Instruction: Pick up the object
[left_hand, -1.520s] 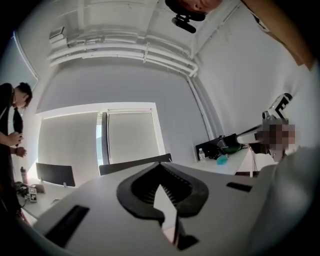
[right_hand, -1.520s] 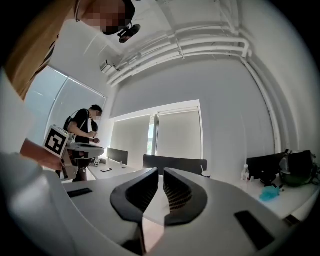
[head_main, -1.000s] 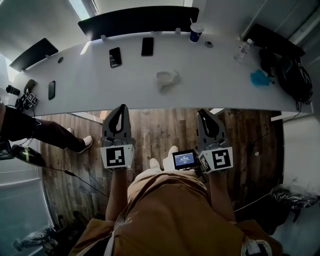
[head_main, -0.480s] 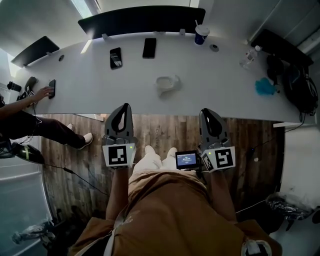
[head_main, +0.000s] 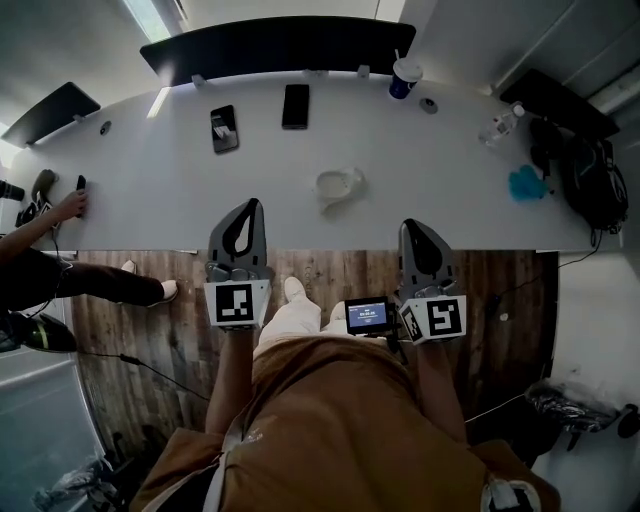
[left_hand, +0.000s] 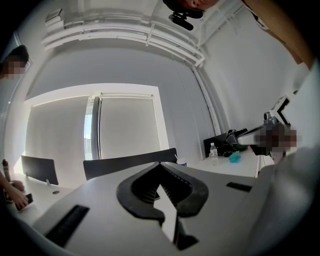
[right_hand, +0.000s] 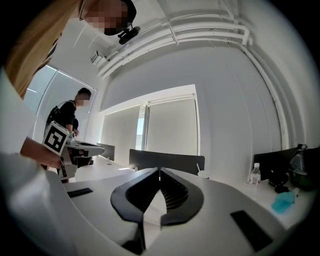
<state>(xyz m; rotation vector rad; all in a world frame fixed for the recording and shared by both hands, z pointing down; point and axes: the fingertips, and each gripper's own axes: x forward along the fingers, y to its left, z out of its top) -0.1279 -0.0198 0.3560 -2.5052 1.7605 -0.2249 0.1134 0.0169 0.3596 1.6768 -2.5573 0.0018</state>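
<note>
Long white table (head_main: 130, 190), wood-plank floor (head_main: 140, 330), white walls (left_hand: 235, 70), blind-covered window (left_hand: 127, 127), ceiling pipes (left_hand: 125, 35).

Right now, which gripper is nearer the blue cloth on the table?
Right. The right gripper is at the near edge of the table, left of the blue cloth; the left gripper is much farther left along that edge.

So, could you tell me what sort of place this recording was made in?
Probably an office meeting room: a long white table with a flat black smartphone lying on it, a black chair back behind it, and a large blind-covered window.
</note>
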